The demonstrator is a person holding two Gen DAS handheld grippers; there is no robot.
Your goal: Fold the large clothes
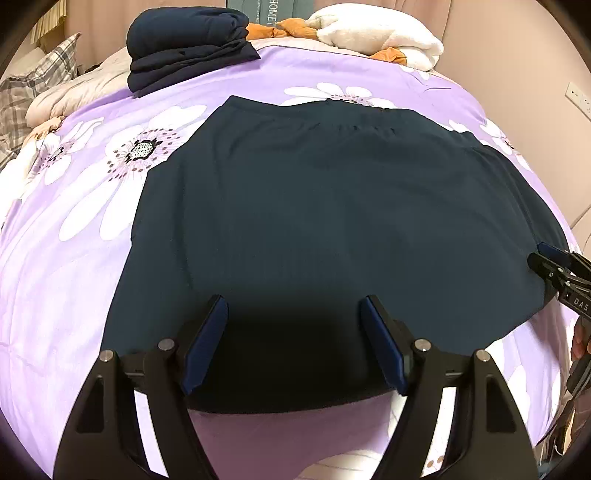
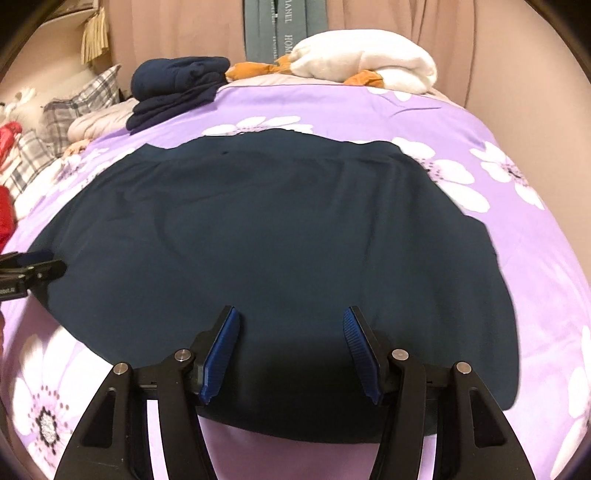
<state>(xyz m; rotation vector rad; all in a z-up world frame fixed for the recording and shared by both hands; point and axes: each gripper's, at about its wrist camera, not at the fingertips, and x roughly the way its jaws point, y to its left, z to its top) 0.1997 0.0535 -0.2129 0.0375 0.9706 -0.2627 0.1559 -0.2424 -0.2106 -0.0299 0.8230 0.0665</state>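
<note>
A large dark teal garment lies spread flat on the purple flowered bedspread; it also shows in the right wrist view. My left gripper is open and empty, its blue pads over the garment's near edge. My right gripper is open and empty over the near edge further right. The right gripper also shows at the far right of the left wrist view, and the left gripper at the far left of the right wrist view.
A stack of folded navy clothes sits at the back left of the bed. A white blanket and orange cloth lie at the back. Plaid pillows and a red item lie to the left.
</note>
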